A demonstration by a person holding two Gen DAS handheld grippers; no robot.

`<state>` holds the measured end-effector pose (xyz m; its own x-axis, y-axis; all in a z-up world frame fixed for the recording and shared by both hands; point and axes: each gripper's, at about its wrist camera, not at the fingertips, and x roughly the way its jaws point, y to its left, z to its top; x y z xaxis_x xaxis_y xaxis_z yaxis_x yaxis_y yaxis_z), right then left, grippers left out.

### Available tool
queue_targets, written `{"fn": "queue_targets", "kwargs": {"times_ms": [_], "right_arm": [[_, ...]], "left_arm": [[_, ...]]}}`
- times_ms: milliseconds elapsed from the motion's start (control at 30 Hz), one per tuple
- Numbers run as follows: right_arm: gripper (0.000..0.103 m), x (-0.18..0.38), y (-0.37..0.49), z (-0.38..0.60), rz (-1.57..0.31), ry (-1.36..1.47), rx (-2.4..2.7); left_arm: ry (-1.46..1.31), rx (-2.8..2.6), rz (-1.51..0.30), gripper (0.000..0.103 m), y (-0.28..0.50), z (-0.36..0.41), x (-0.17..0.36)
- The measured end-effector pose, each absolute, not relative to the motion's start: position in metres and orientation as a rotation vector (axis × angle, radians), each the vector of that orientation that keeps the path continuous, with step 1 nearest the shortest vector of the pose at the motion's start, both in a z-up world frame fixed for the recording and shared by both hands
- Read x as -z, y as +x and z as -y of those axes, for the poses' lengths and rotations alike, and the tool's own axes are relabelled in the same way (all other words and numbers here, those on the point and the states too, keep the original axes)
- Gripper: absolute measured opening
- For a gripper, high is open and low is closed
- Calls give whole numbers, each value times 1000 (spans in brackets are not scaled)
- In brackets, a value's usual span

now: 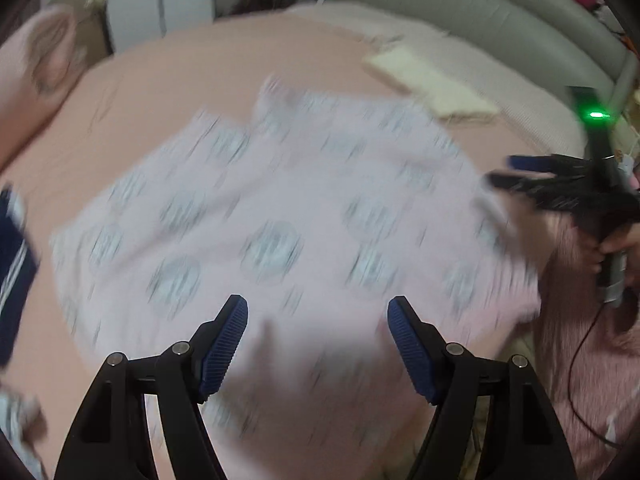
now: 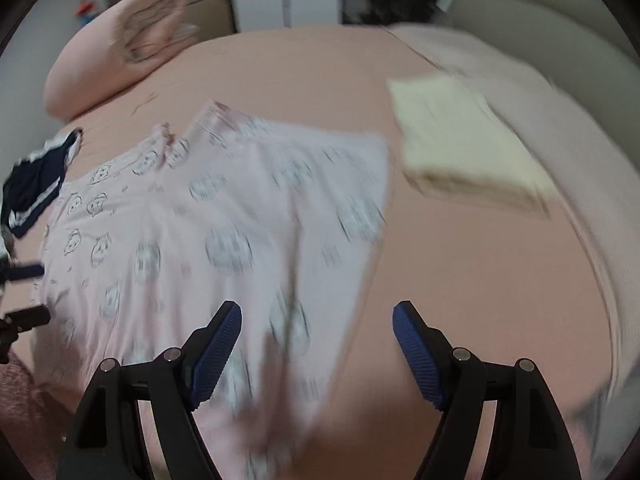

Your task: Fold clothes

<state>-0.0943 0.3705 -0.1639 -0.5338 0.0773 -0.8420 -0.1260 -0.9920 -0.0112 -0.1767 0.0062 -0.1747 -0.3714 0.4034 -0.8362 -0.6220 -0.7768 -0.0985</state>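
Note:
A pale pink garment (image 1: 280,220) printed with small cartoon faces lies spread on the bed, partly folded, with one straight folded edge on its right side (image 2: 200,240). My left gripper (image 1: 317,308) hovers over the garment's near part, open, with nothing between its blue pads. My right gripper (image 2: 317,312) hangs over the garment's right edge, open and holding nothing. It also shows blurred at the right of the left wrist view (image 1: 506,171), held by a hand (image 1: 616,240). The left gripper's fingertips (image 2: 30,270) show at the left edge of the right wrist view.
A folded cream cloth (image 2: 460,148) lies right of the garment. A navy garment with white stripes (image 2: 36,184) sits at the left. A pink pillow (image 2: 120,48) rests at the far left, on the pink bed sheet (image 2: 480,280). A grey padded headboard (image 1: 480,12) runs along the right.

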Motion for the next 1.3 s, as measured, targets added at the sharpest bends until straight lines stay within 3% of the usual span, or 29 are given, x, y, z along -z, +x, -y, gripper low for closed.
{"fn": "queue_targets", "kwargs": {"times_ms": [100, 167, 233, 333, 467, 567, 667, 767, 867, 933, 1067, 1233, 1300], "right_arm": [[77, 187, -129, -376, 28, -1533, -2590], [77, 201, -131, -388, 32, -1602, -2524], [77, 203, -117, -409, 2, -1619, -2519], [77, 196, -95, -445, 56, -1573, -2419], [77, 185, -98, -463, -179, -1523, -2524], [77, 197, -114, -432, -60, -1582, -2608], [77, 217, -123, -405, 143, -1666, -2637], [77, 214, -112, -426, 227, -1692, -2641], [77, 211, -105, -466, 237, -1689, -2523], [77, 204, -104, -484, 149, -1657, -2467], [77, 191, -107, -451, 65, -1600, -2635], [79, 222, -89, -408, 325, -1721, -2601], [81, 218, -80, -431, 250, -1768, -2489]], "left_arm": [[-1223, -2140, -349, 71, -198, -49, 196], [-1337, -2110, -556, 73, -200, -61, 222], [-1348, -2099, -584, 75, -196, -48, 229], [-1427, -2104, -530, 77, -202, -31, 221], [-1290, -2080, -397, 77, -209, -59, 195], [-1165, -2035, -378, 77, -218, -116, 195], [-1178, -1946, -509, 77, -227, -159, 222], [-1204, -1882, -605, 79, -230, -150, 234], [-1282, -1906, -659, 81, -236, -124, 228], [-1305, -1935, -684, 81, -239, -112, 222], [-1186, -1919, -456, 81, -240, -140, 203], [-1157, -1870, -703, 85, -215, -171, 235], [-1257, -1899, -694, 88, -220, -147, 233]]}}
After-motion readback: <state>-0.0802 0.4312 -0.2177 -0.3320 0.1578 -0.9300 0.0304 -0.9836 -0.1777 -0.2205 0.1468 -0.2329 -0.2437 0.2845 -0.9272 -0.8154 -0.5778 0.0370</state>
